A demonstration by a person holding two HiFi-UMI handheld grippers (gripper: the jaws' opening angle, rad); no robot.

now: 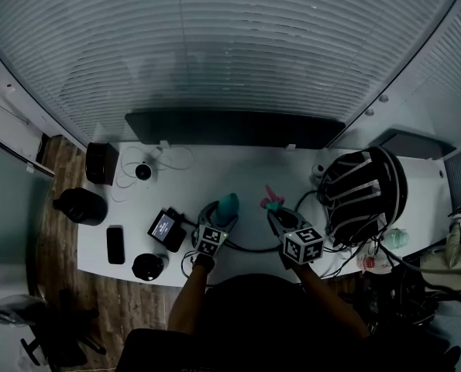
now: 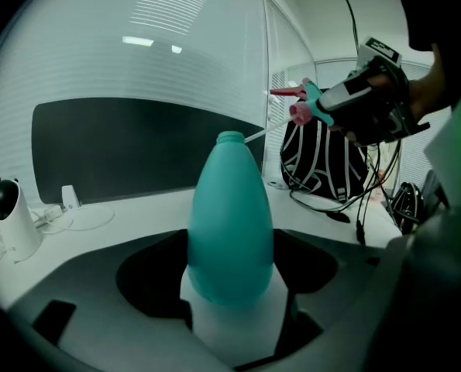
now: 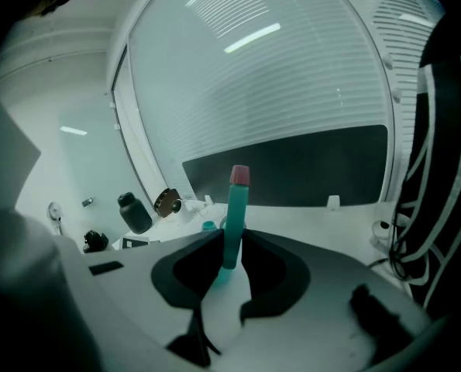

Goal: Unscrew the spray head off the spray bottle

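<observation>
The left tongs [image 2: 230,285] are clamped on the lower body of the spray bottle [image 2: 230,223], which stands upright between their jaws over the front part of the white counter [image 1: 238,161]; it is a plain teal, egg-shaped bottle that tapers to a bare, open neck. The spray head [image 3: 236,208] is off the bottle and gripped between the jaws of the right tongs [image 3: 230,246], held apart to the bottle's right: a teal body with pink parts and a thin pale tube slanting towards the bottle's neck. A black-and-white striped backpack [image 1: 366,192] lies further right on the counter.
</observation>
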